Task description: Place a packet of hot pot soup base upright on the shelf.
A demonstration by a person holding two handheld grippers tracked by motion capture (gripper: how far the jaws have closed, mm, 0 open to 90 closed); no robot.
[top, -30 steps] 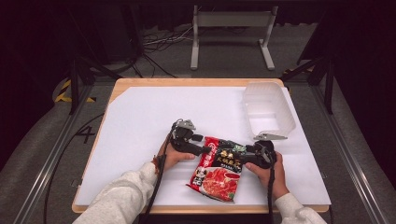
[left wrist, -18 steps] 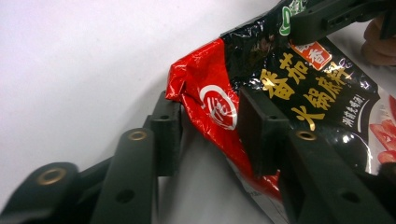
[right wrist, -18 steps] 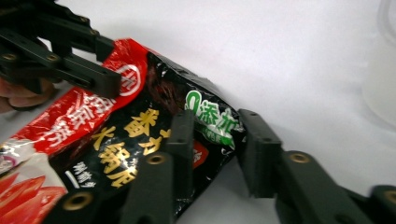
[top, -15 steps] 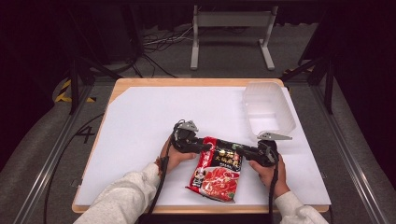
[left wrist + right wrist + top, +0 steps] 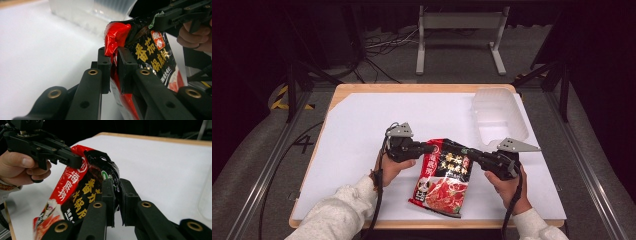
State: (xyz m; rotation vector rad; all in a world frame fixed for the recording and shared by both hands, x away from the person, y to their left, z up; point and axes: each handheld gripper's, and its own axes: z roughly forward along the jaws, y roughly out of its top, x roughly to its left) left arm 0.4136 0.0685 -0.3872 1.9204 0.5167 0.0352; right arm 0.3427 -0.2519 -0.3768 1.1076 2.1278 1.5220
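— What do my jaws have, starting at the left?

— In the left gripper view, my left gripper [image 5: 113, 72] is clamped on the red edge of the packet [image 5: 150, 57]. The foil runs up between the two black jaws and crumples just above their tips. From above, that gripper [image 5: 428, 148] pinches the packet's upper left corner.

— And the right?

— In the right gripper view, my right gripper [image 5: 117, 200] is closed on the packet's [image 5: 82, 187] black top edge, with the foil squeezed between the jaws. Seen from above, it [image 5: 468, 153] bites the upper right corner. The two grippers face each other across the packet's top.

— Where does the packet sit?

— Between my two hands, at the near middle of the white sheet [image 5: 357, 130] covering the table [image 5: 412, 88]. From above, the packet [image 5: 443, 177] shows red and black print with gold characters. Its top end is held in both jaws, and its lower end points toward the table's near edge. I cannot tell whether that end touches the sheet.

— Anything further out?

— A clear plastic tub [image 5: 498, 116] stands at the far right of the sheet, apart from the packet. My left hand [image 5: 391, 167] and right hand [image 5: 507, 186] grip the handles.
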